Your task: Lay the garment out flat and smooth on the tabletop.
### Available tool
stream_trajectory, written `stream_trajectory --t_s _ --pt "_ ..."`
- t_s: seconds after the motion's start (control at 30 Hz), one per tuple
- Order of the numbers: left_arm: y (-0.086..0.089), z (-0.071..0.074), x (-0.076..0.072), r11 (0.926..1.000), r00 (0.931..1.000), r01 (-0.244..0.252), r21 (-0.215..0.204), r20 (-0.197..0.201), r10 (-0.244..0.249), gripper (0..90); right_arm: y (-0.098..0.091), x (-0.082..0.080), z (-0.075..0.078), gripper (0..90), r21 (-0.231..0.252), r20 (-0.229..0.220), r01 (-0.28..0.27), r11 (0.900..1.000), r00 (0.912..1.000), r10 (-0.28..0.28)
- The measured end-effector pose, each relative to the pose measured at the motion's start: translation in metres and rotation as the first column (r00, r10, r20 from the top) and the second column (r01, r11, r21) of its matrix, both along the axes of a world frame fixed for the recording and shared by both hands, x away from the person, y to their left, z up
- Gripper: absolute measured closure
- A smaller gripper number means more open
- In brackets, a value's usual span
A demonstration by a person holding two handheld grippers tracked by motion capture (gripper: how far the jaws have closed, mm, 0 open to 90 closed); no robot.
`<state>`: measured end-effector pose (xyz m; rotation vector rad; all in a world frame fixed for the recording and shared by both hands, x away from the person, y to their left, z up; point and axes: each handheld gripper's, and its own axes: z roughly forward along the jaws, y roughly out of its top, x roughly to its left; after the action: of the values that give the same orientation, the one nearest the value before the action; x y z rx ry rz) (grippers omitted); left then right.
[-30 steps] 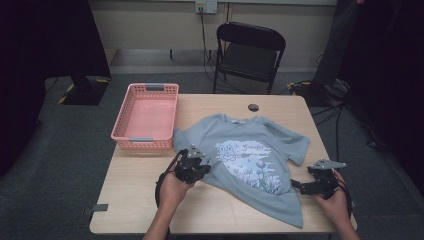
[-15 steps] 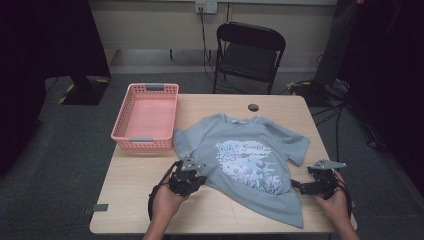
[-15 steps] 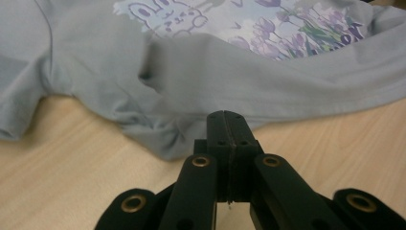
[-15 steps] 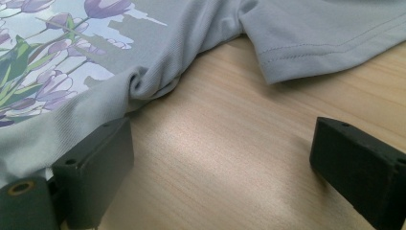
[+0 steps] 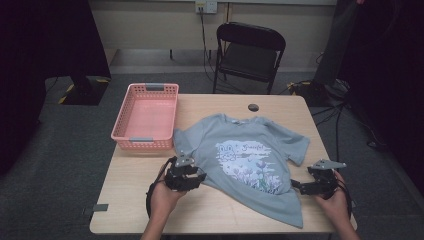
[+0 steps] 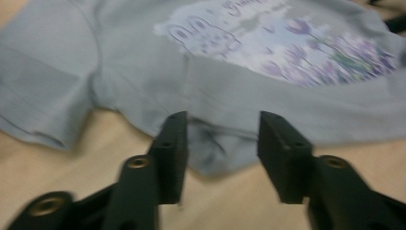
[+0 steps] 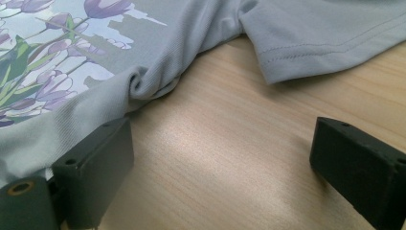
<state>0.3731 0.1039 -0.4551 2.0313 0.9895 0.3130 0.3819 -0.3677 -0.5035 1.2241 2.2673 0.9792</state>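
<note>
Grey printed cotton T-shirt [image 5: 250,152] lies flat mid-table, collar at 12 o'clock. We see left gripper [image 6: 222,139] half open, empty, straddling the hem edge; right gripper [image 7: 220,158] wide open, empty, shirt side at its 10 o'clock.

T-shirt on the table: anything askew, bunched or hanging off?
The T-shirt lies skewed on the table, its hem corner near the front edge. The fabric is puckered beside the right hand-held gripper. Otherwise nothing stands out.

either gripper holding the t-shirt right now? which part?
Nothing held. Left gripper is open at the t-shirt side edge; right gripper is open over bare table.
</note>
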Motion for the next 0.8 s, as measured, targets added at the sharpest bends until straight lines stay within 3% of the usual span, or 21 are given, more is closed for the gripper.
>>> stream_trajectory --t_s 0.13,0.2,0.23,0.27,0.37,0.4,0.5,0.8 --pt "-0.008 -0.001 0.012 0.9997 0.9999 0.013 0.019 0.002 -0.013 48.9 0.000 0.000 0.000 6.5 0.000 0.000 0.000 1.0000 1.0000 0.000" --pt "-0.010 -0.002 0.016 0.9985 1.0000 -0.003 0.054 0.003 0.003 48.8 0.000 0.000 0.000 6.5 0.000 0.000 0.000 1.0000 1.0000 0.000" --pt "-0.010 -0.003 0.018 0.9985 0.9998 -0.005 0.055 -0.019 0.006 53.1 0.000 0.000 0.000 6.5 0.001 0.000 -0.001 1.0000 1.0000 0.001" --pt "-0.010 -0.004 0.019 0.9983 0.9994 0.005 0.058 -0.035 -0.003 64.6 0.000 0.000 0.000 6.5 0.000 0.000 -0.001 1.0000 1.0000 0.001" --pt "-0.010 -0.005 0.021 0.9978 0.9983 0.019 0.063 -0.056 -0.015 83.1 0.000 0.000 0.000 6.5 0.001 0.000 -0.004 1.0000 1.0000 0.004" --pt "-0.011 -0.005 0.021 0.9979 0.9980 0.022 0.061 -0.060 -0.018 84.8 0.000 0.000 0.000 6.5 0.001 0.000 -0.004 1.0000 1.0000 0.004" --pt "-0.013 -0.004 0.018 0.9960 0.9975 0.035 0.083 -0.065 -0.029 85.9 0.000 0.000 0.000 6.5 0.001 0.000 -0.004 1.0000 1.0000 0.004" --pt "-0.003 0.004 -0.004 0.9971 0.9964 0.059 0.048 -0.064 -0.056 86.2 0.000 0.000 0.000 6.5 0.001 0.000 -0.004 1.0000 1.0000 0.004"
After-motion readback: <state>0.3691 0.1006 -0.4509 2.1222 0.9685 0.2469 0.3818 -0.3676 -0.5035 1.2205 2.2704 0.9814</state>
